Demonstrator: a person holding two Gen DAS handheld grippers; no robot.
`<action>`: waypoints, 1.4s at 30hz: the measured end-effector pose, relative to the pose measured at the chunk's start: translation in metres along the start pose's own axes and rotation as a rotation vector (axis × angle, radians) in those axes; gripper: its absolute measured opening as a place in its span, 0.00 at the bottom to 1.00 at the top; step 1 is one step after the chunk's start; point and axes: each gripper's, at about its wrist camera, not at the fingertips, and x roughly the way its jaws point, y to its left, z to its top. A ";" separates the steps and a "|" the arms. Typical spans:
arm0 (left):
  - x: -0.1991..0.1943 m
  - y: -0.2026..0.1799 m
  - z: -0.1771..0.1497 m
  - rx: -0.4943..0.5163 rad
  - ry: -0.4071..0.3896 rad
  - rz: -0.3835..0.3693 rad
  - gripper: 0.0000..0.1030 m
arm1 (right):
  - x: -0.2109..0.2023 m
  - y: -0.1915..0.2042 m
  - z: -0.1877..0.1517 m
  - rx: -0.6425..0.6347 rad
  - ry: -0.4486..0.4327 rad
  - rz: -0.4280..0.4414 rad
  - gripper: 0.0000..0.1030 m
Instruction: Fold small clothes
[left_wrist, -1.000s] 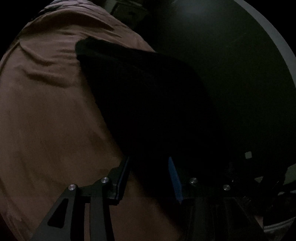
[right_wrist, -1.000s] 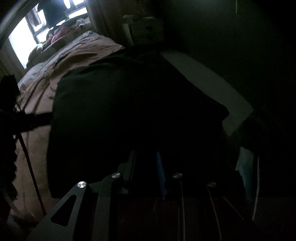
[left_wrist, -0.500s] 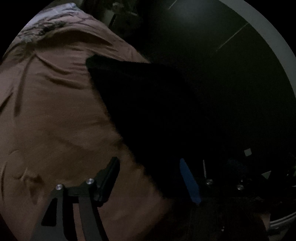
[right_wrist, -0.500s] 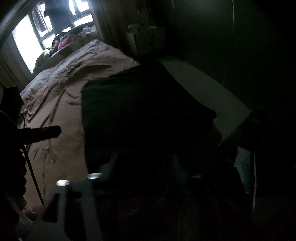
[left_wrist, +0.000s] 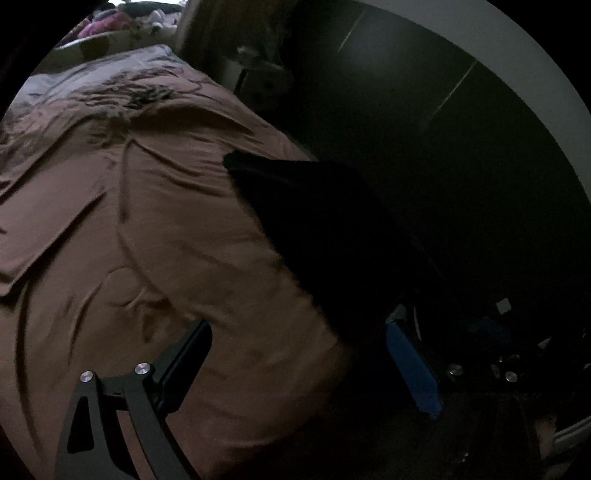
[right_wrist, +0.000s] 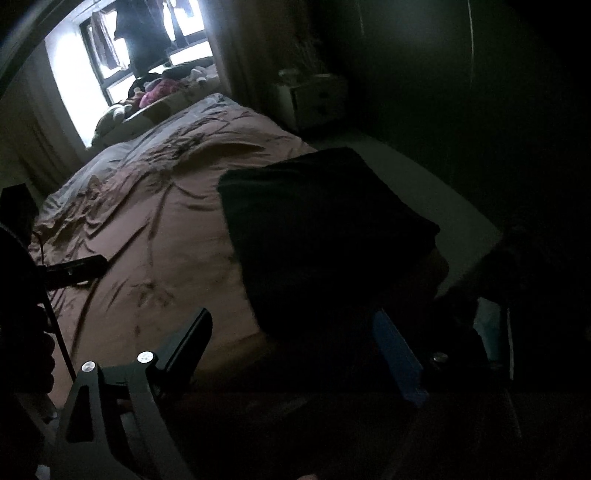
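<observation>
In the left wrist view the left gripper (left_wrist: 295, 354) points down over a brown bedspread (left_wrist: 140, 229); its jaws have just been opening and now stand wide apart, with nothing pinched between them; the black finger (left_wrist: 184, 365) is over bare cover and the blue-padded finger (left_wrist: 412, 369) sits at the near edge of a dark garment (left_wrist: 325, 236); that garment lies flat near the bed's right edge, its far corner pointed, its fold lines lost in the gloom. In the right wrist view the right gripper (right_wrist: 291, 354) also has its jaws spread, having just been opening, and grips nothing; the dark garment (right_wrist: 317, 229) lies ahead of the fingers on the bedspread (right_wrist: 155, 236), roughly rectangular; whether the blue pad (right_wrist: 397, 362) touches its near hem is too dim to tell; the left gripper's finger (right_wrist: 75, 269) shows at the left, off the cloth; a bright window (right_wrist: 77, 77) and a white nightstand (right_wrist: 314, 99) stand beyond the bed.
</observation>
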 end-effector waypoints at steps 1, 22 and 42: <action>-0.007 0.003 -0.003 0.003 -0.010 0.005 0.94 | -0.005 0.007 -0.003 -0.007 -0.008 0.001 0.88; -0.120 0.005 -0.125 0.068 -0.202 0.127 0.94 | -0.062 0.071 -0.077 -0.091 -0.062 -0.006 0.93; -0.207 -0.006 -0.203 0.119 -0.380 0.223 0.98 | -0.086 0.118 -0.124 -0.132 -0.193 0.049 0.93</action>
